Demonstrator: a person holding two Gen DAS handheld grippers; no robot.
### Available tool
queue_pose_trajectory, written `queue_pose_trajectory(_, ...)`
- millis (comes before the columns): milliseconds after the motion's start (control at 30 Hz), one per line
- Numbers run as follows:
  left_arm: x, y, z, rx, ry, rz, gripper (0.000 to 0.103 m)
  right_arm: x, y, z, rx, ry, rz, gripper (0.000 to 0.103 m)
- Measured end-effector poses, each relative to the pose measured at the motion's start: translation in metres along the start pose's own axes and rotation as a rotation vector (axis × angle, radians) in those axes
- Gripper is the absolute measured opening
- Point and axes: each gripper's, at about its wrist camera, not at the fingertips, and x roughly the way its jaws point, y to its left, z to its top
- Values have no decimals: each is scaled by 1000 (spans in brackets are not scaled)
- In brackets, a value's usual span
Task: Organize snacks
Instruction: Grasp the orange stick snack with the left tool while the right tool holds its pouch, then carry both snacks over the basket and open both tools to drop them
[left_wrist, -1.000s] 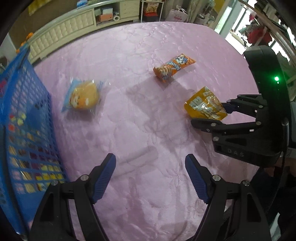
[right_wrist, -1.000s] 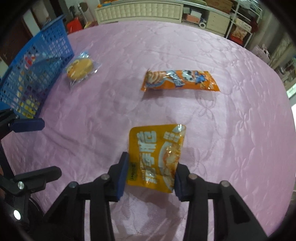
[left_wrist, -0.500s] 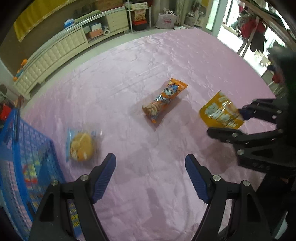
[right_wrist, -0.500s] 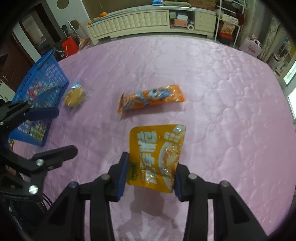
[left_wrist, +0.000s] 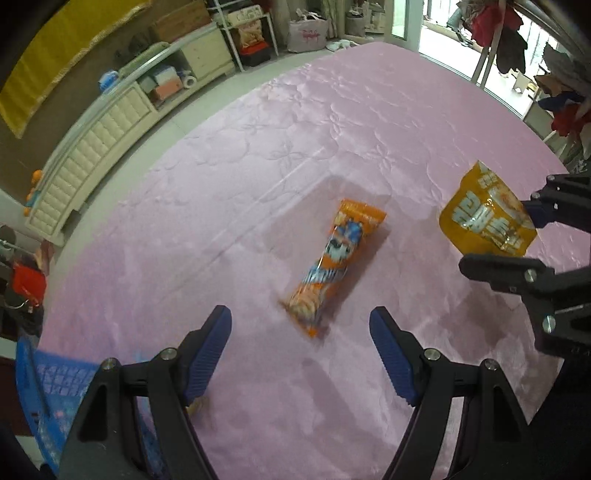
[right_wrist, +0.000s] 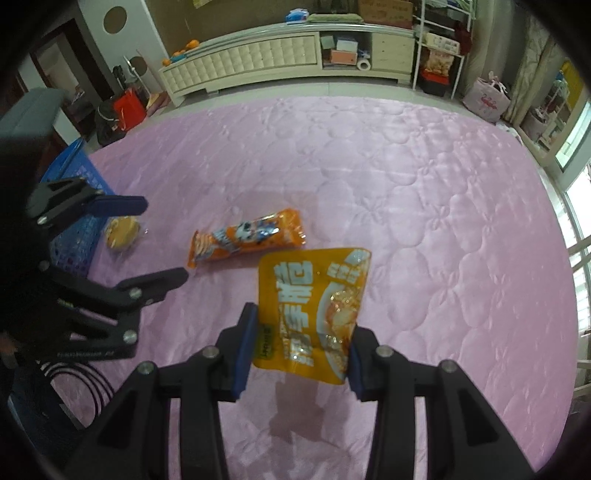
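My right gripper is shut on a yellow snack pouch and holds it above the pink quilt; the pouch also shows in the left wrist view. A long orange snack packet lies on the quilt just ahead of my open, empty left gripper; it also shows in the right wrist view. A round yellow bun in clear wrap lies beside the blue basket. The basket corner shows at the lower left of the left wrist view.
The pink quilted surface spreads wide to the right and far side. A cream cabinet and shelves stand on the floor beyond it. Black cables hang by the left gripper.
Both grippers rose and drew back from the quilt. The left gripper swung right, from facing the bun and basket to facing the orange packet. The right gripper kept hold of the yellow pouch.
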Motion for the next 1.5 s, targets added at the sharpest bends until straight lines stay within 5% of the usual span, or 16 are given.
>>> queue_pose_trajectory(133, 17, -4, 13, 47, 8, 42, 75, 11, -7, 1, 13, 0, -9, 47)
queue_pose_trajectory(333, 33, -5, 22, 47, 18, 7, 72, 20, -19, 3, 35, 11, -12, 47)
queue_pose_trajectory(467, 37, -10, 25, 64, 29, -36, 50, 20, -19, 0, 43, 12, -1, 47)
queue_pose_trajectory(567, 42, -16, 23, 86, 59, -42, 47, 21, -20, -3, 37, 16, -2, 47)
queue_pose_trajectory(733, 42, -18, 17, 56, 47, -59, 13, 18, -17, -5, 29, 13, -2, 47)
queue_pose_trajectory(1000, -8, -16, -11, -2, -33, -23, 12, -3, 1, -8, 22, 0, -8, 47)
queue_pose_trajectory(1500, -139, 16, -89, -79, -202, -4, 12, -101, 94, 2, -83, -110, -20, 47)
